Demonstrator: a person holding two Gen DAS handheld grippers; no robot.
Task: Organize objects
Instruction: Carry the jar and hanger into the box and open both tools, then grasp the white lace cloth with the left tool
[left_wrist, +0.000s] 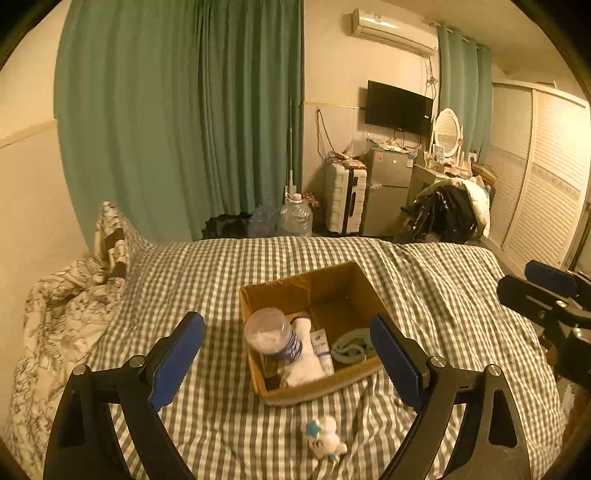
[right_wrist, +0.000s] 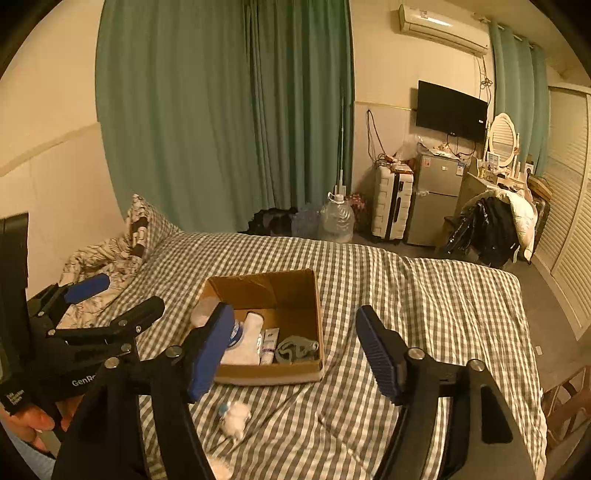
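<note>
Tools (left_wrist: 288, 354) (right_wrist: 293, 349) gape above square cardboard box (left_wrist: 360, 280) on gingham bedspread (left_wrist: 424, 280).

Box (left_wrist: 332, 284): matt brown cardboard. Bedcover (left_wrist: 424, 280): gingham cloth, creased. Jar (left_wrist: 271, 334): clear plastic. Toy (left_wrist: 327, 437): white plush. Pads (left_wrist: 177, 360): ribbed blue.

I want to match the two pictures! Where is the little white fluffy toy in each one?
Left wrist view: the white plush toy lies on the checked bedspread, bottom centre, just in front of the cardboard box.
Right wrist view: the white plush toy lies lower left of centre, again in front of the box.
Shared landmark: the cardboard box.
</note>
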